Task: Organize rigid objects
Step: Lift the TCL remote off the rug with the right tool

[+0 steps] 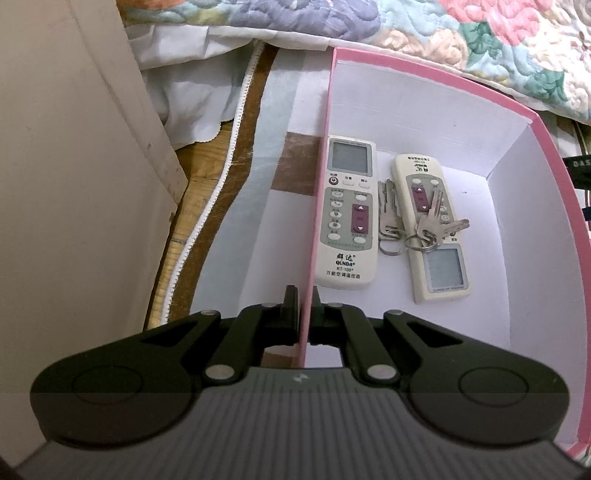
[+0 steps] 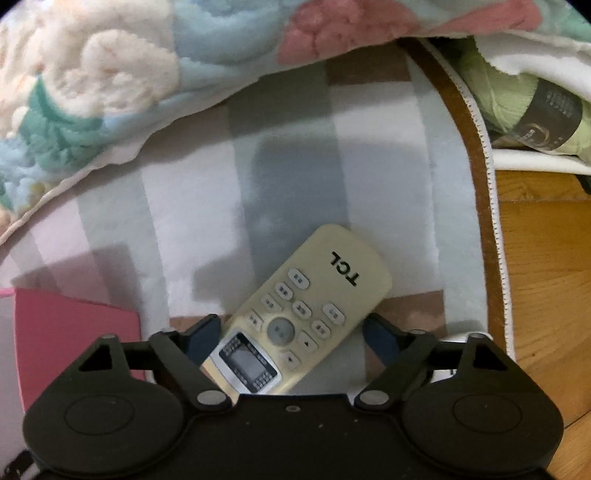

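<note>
The left gripper (image 1: 305,300) is clamped shut on the near wall of the pink box (image 1: 546,155). Inside the box, a white QUNDA remote (image 1: 349,214) is laid lengthwise against the left wall, display at the far end; right of it a second remote (image 1: 434,229) lies reversed, with keys (image 1: 417,221) resting partly over it. Right of the box, on the rug (image 2: 380,155), the cream TCL remote (image 2: 299,314) lies diagonally between the spread-apart jaws of the right gripper (image 2: 291,332), display nearest the gripper.

Two remotes (image 1: 347,218) (image 1: 432,225) lie side by side in the box (image 1: 535,206), with keys (image 1: 417,221) between them and partly on the right one. The box sits on a rug (image 1: 258,147) below the quilt (image 1: 406,33). A third remote (image 2: 306,306) lies on the rug, right of the box.
</note>
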The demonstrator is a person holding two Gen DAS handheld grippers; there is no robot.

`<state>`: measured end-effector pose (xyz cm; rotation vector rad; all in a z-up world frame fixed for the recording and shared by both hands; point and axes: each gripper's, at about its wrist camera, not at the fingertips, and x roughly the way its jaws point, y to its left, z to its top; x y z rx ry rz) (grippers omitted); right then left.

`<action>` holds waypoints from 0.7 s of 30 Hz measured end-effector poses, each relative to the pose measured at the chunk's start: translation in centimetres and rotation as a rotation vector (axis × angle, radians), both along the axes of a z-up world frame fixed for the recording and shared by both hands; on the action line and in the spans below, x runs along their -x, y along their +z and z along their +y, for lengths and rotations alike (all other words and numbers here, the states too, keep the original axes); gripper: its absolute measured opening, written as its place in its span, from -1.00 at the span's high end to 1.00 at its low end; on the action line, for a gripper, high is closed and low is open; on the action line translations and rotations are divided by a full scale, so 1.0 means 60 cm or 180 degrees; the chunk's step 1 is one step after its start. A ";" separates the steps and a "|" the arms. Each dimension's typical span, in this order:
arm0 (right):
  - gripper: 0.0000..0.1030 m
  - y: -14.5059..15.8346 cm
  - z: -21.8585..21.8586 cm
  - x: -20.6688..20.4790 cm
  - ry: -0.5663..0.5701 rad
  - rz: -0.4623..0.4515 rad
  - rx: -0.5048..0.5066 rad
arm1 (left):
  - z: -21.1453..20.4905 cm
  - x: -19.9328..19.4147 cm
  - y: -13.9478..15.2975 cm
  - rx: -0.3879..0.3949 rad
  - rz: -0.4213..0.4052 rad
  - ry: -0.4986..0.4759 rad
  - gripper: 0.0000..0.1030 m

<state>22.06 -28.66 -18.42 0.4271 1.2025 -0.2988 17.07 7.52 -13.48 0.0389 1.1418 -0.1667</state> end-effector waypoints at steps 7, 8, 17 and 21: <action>-0.47 0.005 0.090 -0.015 0.0909 -0.0192 0.0784 | 0.000 0.001 0.001 -0.0001 -0.0002 -0.0004 0.93; -0.42 0.006 0.096 -0.013 0.0987 -0.0198 0.0770 | -0.001 0.001 0.001 -0.0003 -0.0004 -0.0009 0.93; -0.31 -0.012 0.091 -0.024 0.0754 -0.0128 0.0679 | 0.005 0.000 0.003 0.0034 0.0011 0.0012 0.92; -0.30 -0.009 0.111 -0.008 0.0877 -0.0213 0.0550 | 0.008 -0.002 0.004 0.0068 0.0041 0.0040 0.90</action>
